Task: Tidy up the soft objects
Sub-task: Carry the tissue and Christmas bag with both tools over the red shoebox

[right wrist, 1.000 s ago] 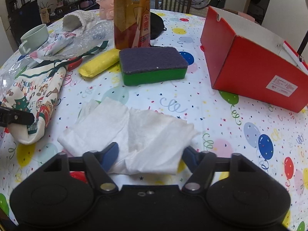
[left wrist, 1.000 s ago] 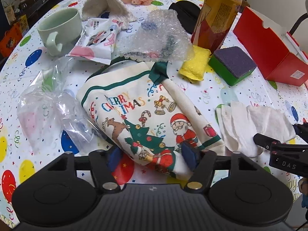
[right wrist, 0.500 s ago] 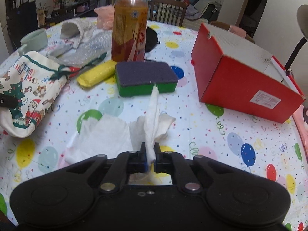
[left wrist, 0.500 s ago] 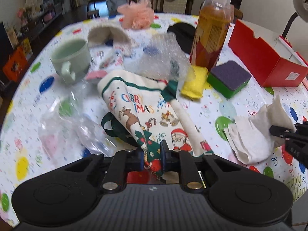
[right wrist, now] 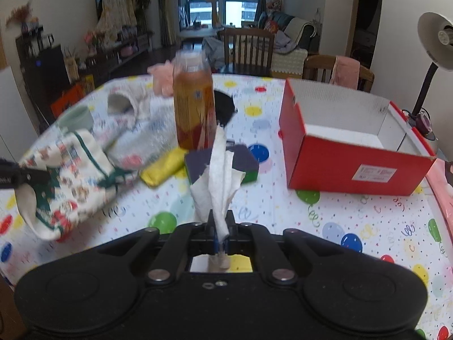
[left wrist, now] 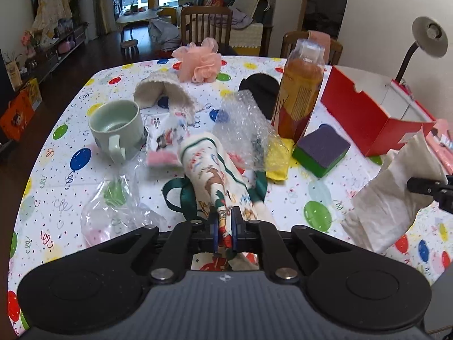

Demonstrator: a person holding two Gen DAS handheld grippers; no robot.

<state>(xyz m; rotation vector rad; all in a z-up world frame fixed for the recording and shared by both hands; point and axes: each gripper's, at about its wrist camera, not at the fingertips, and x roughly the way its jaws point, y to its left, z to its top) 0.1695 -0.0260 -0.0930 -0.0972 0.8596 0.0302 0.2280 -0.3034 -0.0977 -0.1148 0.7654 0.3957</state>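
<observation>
Two grippers are each pinching one soft thing: the left gripper is clamping one Christmas-print cloth bag between pressed-together fingers, and the right gripper is nipping one white paper towel that is standing up ahead of it. Ahead and right of the right gripper one red box is sitting open-topped, with bare tablecloth lying between, while one sponge, one yellow cloth and one bottle are crowding just beyond the towel. Compared with half a second ago, both items are hanging higher off the table, the bag now bunching into a narrow roll.
</observation>
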